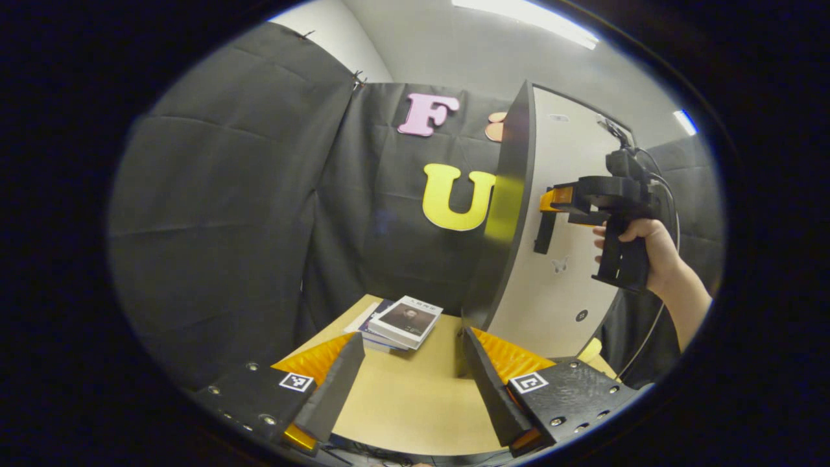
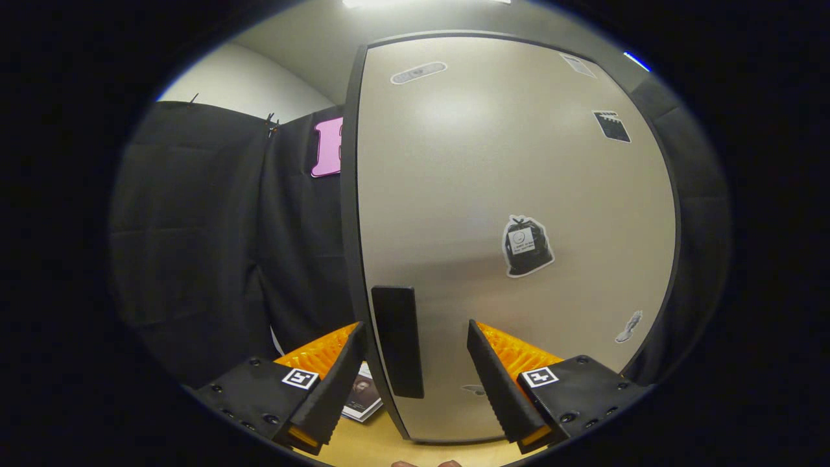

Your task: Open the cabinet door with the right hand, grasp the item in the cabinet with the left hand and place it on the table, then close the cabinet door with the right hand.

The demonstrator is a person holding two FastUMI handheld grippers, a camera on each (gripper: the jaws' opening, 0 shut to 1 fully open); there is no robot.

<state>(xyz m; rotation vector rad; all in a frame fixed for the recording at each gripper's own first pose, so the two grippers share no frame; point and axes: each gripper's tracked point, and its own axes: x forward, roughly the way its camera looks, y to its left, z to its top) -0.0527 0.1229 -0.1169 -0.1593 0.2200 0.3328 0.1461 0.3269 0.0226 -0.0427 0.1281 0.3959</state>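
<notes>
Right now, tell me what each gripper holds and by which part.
Nothing is held. The left gripper is open above the table. The right gripper is open around the cabinet door's handle, not clamped.

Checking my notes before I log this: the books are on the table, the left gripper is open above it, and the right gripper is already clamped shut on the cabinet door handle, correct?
Not quite. In the right gripper view the right gripper is open, its fingers either side of the door handle without pressing on it. The books do lie on the table, and the left gripper is open above it.
</notes>
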